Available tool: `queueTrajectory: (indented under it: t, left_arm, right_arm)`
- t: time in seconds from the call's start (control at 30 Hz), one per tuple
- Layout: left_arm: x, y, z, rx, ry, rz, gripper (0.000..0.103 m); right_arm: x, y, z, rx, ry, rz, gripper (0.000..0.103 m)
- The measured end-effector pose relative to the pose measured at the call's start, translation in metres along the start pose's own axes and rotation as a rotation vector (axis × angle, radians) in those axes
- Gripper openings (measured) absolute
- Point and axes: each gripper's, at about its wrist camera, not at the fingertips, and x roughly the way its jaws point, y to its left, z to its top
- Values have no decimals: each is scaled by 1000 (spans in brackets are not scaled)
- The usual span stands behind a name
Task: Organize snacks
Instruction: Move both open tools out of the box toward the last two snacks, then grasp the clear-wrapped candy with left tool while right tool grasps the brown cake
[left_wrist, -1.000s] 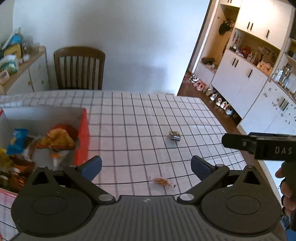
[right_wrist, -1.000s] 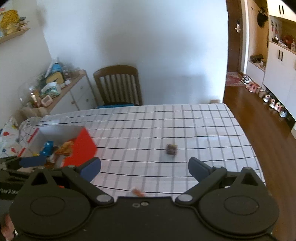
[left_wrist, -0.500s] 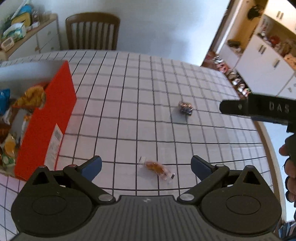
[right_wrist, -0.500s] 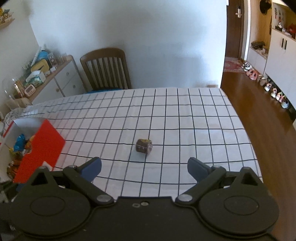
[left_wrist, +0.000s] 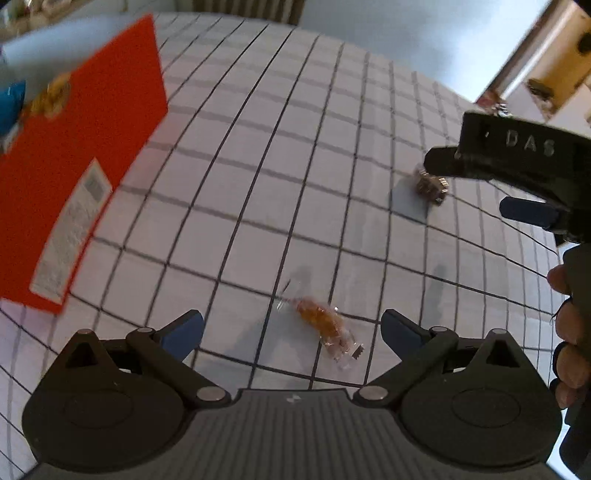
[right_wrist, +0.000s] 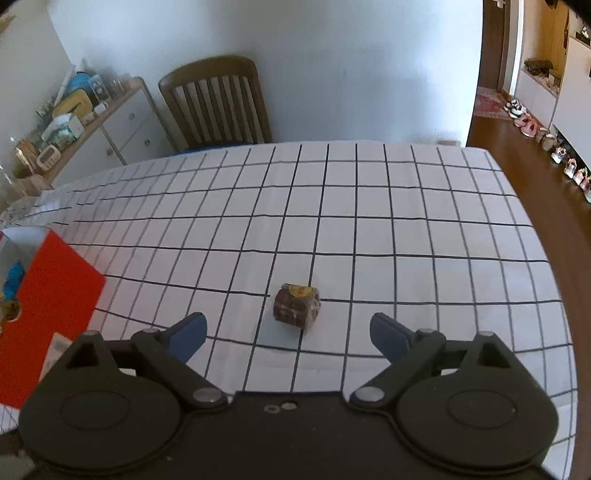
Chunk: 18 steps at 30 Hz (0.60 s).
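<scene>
Your left claw (left_wrist: 291, 328) stood apart over the orange candy (left_wrist: 321, 323) near the desk's (left_wrist: 258, 147) front edge. Your right claw (right_wrist: 288, 328), closing but touching nothing, framed the brown snack (right_wrist: 296, 305) mid-desk; red box (right_wrist: 48, 306) at left edge.

We take the table (right_wrist: 406, 206) as landmark. On it, the box (right_wrist: 48, 295) sits at its left edge with snack packs (left_wrist: 48, 96) inside. The wrapped block (right_wrist: 296, 305) lies near its middle, right of the box. The wrapped candy (left_wrist: 321, 321) lies nearer us. A chair (right_wrist: 218, 99) stands behind the table.
</scene>
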Motion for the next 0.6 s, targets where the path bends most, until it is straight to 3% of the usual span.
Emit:
queueTrajectory:
  t: [0.27,0.43,0.53,0.6]
  left_arm:
    - [13,-6,-4,-62,33,6,102]
    - [11,-17,-7,-54,17,16,94]
    - [8,-22,-8,-52,1,25,84]
    - [5,-25,-7,-45,-12,33,63]
  right_arm:
    - [30,-6,10,33,35,-11,85]
    - [42,-10,13,54,55,-17,77]
    - [48,-9,12,48,68,-16,71]
    - [51,-8,11,46,71,-21,67]
